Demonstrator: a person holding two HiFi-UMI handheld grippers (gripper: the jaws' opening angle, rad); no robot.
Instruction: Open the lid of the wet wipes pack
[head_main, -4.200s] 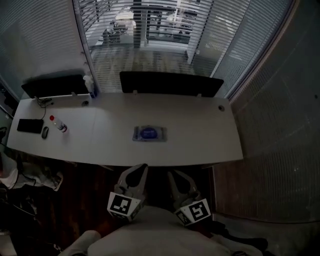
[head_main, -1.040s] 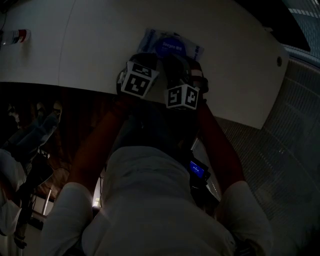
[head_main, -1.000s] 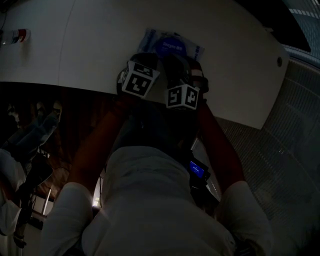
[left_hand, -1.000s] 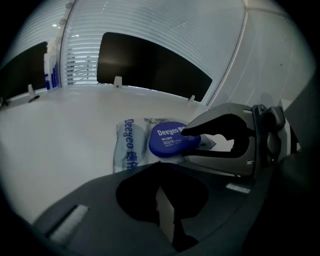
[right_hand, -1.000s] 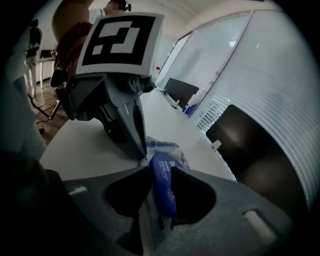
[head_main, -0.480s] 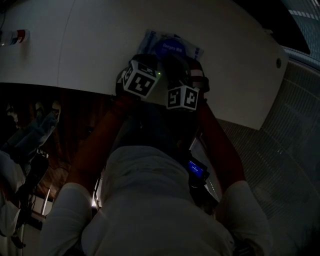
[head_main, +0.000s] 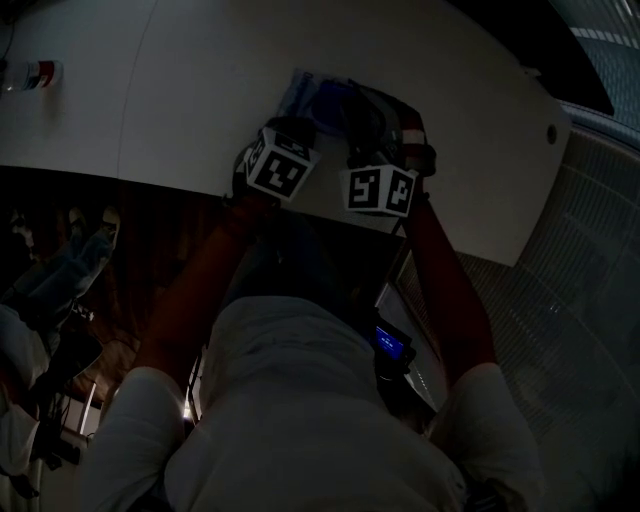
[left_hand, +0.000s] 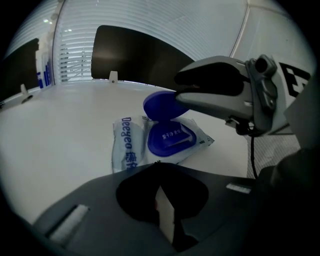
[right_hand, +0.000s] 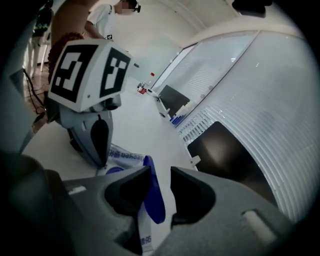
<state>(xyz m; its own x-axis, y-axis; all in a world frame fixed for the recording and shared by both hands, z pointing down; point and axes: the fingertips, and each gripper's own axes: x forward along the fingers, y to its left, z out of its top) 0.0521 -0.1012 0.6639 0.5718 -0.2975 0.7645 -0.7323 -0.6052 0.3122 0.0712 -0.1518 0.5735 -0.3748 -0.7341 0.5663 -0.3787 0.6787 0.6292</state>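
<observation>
The soft, pale plastic wet wipes pack with blue lettering (left_hand: 127, 147) is seen lying flat on the white table top (left_hand: 60, 130), towards the person's side of it and just ahead of both tools. Its round dark-blue plastic flip lid (left_hand: 159, 106) is already lifted off the oval blue collar (left_hand: 171, 140) around the opening and is stood roughly upright on its hinge at the pack's far side, so the opening itself is judged to be largely done. The right gripper (right_hand: 160, 172) is shown with its jaws spread wide. They have just been opening, and the raised lid is seen edge-on in the gap, close against one jaw but not pinched, so it is taken as released. The left gripper (left_hand: 159, 167) is shown with its dark jaws drawn together, only a thin pale slit being left between them and nothing being gripped. Its tip is set at the pack's near edge, apparently to pin the pack down, though firm contact cannot be confirmed. What is left, as judged here, is for the lid to be checked for staying open and for both grippers to be drawn clear.
</observation>
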